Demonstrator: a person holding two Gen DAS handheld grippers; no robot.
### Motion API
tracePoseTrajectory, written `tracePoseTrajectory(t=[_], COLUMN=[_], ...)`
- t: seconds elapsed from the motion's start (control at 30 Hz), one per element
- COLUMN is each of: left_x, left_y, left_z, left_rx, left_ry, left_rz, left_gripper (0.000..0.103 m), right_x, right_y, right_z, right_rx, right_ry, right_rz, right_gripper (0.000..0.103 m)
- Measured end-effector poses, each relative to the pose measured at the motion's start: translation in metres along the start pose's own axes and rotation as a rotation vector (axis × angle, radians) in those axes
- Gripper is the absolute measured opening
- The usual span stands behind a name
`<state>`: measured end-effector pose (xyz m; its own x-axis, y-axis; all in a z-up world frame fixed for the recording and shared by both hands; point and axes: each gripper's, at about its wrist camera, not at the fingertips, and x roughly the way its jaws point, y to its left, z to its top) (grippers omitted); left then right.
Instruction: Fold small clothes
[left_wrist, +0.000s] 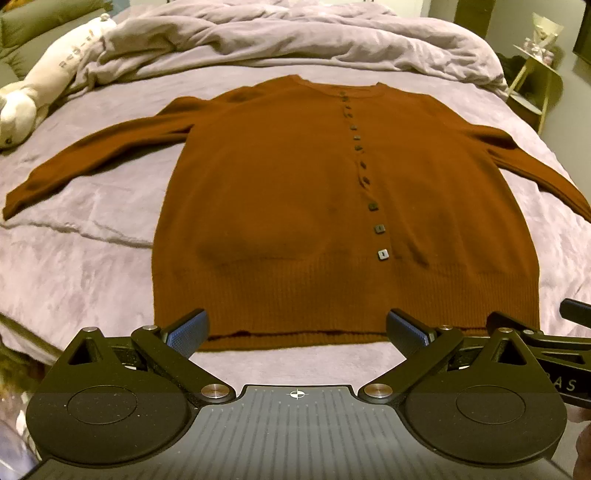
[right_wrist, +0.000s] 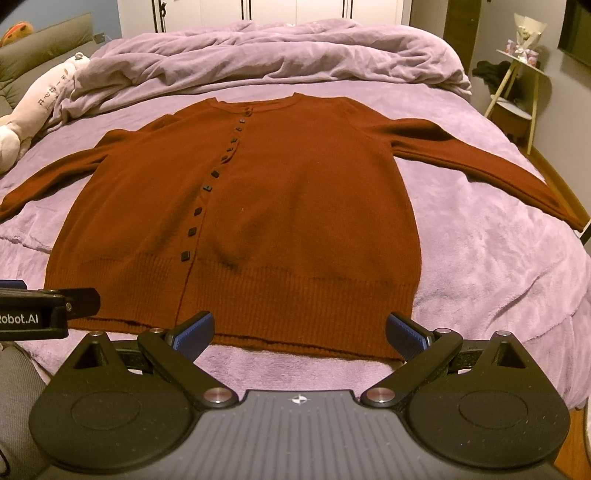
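A rust-brown buttoned cardigan (left_wrist: 280, 206) lies flat and face up on the lilac bed cover (left_wrist: 74, 266), sleeves spread out to both sides, hem nearest me. It also shows in the right wrist view (right_wrist: 280, 206). My left gripper (left_wrist: 297, 332) is open and empty, hovering just over the hem at its left-middle part. My right gripper (right_wrist: 300, 334) is open and empty, just over the hem near the right corner. Each gripper shows at the edge of the other's view.
A bunched lilac duvet (left_wrist: 280, 40) lies across the far end of the bed. A white plush toy (left_wrist: 26, 107) lies at the far left. A small side table (right_wrist: 517, 96) with items stands right of the bed. The bed's front edge is just below the hem.
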<state>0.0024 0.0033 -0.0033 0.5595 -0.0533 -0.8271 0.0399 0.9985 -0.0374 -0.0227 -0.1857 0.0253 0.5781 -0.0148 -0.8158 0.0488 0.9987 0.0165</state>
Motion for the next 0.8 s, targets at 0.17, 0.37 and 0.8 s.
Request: tracePoseTrajectory(t=[0.17,0.37,0.8], left_x=[0.0000,0.0002,0.0031], left_y=[0.0008,0.0026,0.0075], left_z=[0.0002,-0.0001,-0.0004], left_rx=[-0.003,-0.009,-0.027], left_ry=[0.003,0.003,0.010], left_rz=[0.007,0.000,0.000], left_gripper=[0.103,0.103,0.103], right_x=[0.0000,0.0005,-0.0041], right_y=[-0.0001,-0.0001,-0.0020], right_z=[-0.0005,-0.0005,-0.0067], right_rx=[-0.003,-0.004,0.009], right_ry=[-0.001,-0.003,-0.086], right_rz=[-0.001,0.001,0.035], right_gripper=[0.099,0.099,0.099])
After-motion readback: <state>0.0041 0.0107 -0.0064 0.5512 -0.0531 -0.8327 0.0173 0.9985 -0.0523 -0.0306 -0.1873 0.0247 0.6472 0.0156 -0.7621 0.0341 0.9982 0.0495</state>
